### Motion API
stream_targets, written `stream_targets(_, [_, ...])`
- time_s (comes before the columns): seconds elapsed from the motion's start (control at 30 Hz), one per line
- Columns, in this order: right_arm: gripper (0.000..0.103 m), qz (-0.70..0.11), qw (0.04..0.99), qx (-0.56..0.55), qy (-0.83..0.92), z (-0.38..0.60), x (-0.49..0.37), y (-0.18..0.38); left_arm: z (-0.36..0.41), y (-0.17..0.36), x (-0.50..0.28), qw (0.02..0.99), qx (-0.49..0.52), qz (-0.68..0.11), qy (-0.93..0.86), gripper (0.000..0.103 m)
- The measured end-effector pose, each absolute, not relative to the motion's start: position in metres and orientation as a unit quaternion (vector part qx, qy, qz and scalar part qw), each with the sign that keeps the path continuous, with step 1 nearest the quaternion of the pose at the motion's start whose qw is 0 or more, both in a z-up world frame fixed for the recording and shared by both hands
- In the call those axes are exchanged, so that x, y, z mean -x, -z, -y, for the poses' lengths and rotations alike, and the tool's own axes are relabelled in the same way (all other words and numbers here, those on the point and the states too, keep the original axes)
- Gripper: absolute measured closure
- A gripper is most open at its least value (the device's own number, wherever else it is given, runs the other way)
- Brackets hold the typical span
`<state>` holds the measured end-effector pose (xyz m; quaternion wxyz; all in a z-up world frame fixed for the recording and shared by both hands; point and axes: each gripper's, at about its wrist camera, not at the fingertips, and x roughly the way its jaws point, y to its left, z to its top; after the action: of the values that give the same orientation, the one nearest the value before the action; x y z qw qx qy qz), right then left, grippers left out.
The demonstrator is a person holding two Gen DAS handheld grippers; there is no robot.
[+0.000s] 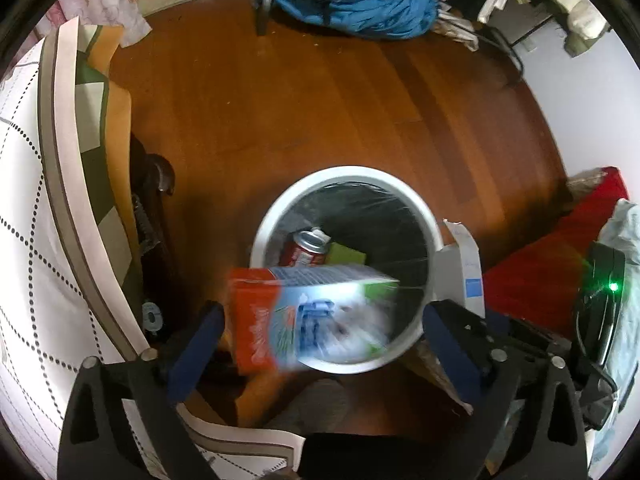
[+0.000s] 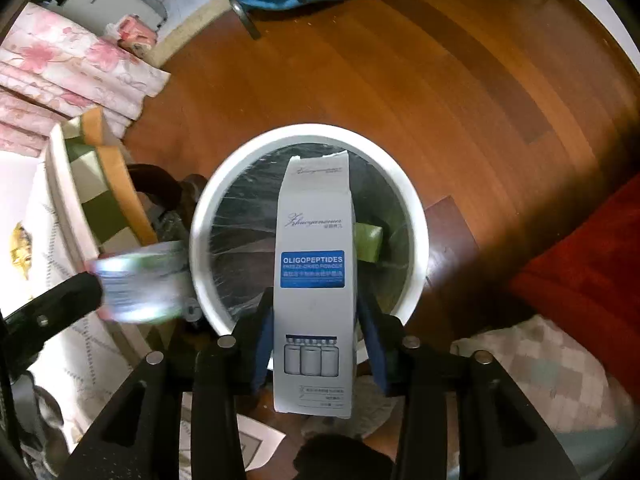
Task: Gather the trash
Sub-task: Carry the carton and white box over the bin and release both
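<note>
Left gripper (image 1: 320,344) spread wide around a blurred orange-blue carton (image 1: 308,316); right gripper (image 2: 316,344) clamps a white box (image 2: 314,280) above the bin (image 2: 416,216).

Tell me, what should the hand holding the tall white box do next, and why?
Probably open the right gripper and let go. Its fingers clamp the white box, which already hangs over the open mouth of the trash bin. The left gripper is open, and its orange and blue box looks blurred, apparently dropping in.
</note>
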<state>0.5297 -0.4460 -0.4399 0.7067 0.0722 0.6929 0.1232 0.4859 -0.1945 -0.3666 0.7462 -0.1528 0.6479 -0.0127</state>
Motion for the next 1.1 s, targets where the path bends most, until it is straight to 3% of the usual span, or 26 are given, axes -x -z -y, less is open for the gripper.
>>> stream_targets(0.03, [0.031,-0.694,0.707,-0.071,-0.117,0.447,-0.531,0.443,0.193,0.368,-0.485,0.747,0.150,-0.648,0.008,0.001])
stream_targets(0.1, [0.008,-0.692,0.710,-0.069,-0.110,0.450,-0.531,0.445,0.189,0.369,-0.480,0.750,0.140,-0.647,-0.005,0.001])
stream_targets(0.47, [0.003,-0.696,0.714,-0.025,-0.070,0.443,-0.508,0.438,0.191,0.376,-0.450,0.760,0.074,-0.644,-0.049,0.001])
stream_targets(1.1, [0.003,-0.669,0.741,-0.005,-0.059,0.449,-0.483,0.384,0.205,0.334,-0.439,0.787,0.053,-0.612,-0.053,0.001])
